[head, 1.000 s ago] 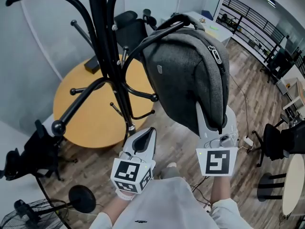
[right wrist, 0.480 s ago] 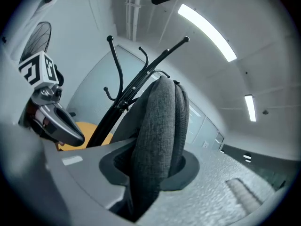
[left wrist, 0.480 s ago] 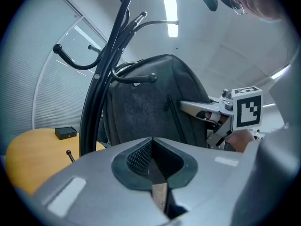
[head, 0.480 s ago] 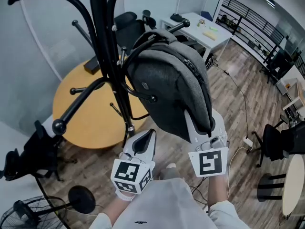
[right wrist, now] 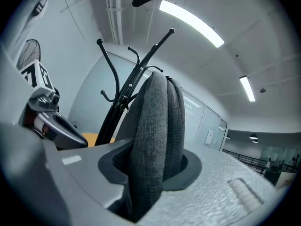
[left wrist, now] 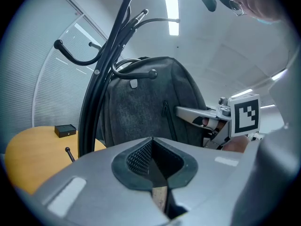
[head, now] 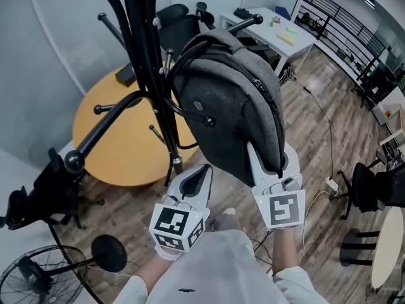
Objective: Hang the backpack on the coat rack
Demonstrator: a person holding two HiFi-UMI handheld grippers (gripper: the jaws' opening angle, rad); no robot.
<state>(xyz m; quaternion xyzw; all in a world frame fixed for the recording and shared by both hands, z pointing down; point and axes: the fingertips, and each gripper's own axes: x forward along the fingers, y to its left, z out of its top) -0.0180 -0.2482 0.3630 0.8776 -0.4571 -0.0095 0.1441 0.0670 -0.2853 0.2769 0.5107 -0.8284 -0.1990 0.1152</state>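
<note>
Nearest, low in the head view: left gripper [head: 201,173], held apart from the load, jaws pressed together with nothing between them. Just beside it, toward the right: right gripper [head: 271,164], pointing about level, jaws opening, with the lower edge of the backpack [head: 228,106] between them. In the right gripper view, grey fabric filling the gap and lying against both pads. Beyond the jaws, rising up and away: the grey backpack itself, roughly upright, zip running down its right side, bottom end at the right gripper and top end up at the coat rack [head: 144,56]. Pressed against the pack's front face: a short black hook [head: 204,121] with a ball tip. Higher up, another arm of the rack passing at the pack's top, ball end poking out past it toward the right; black straps looped close beside the pole there. Cannot tell whether any strap sits over that arm. Behind the rack, lower down: round table [head: 120,144] in yellow wood, with a small black box [head: 126,76] near its far edge. Off at lower left, on the wooden floor [head: 329,125]: floor fan [head: 38,274]. Farthest back: black office chair [head: 174,21] and white desk [head: 278,33].
</note>
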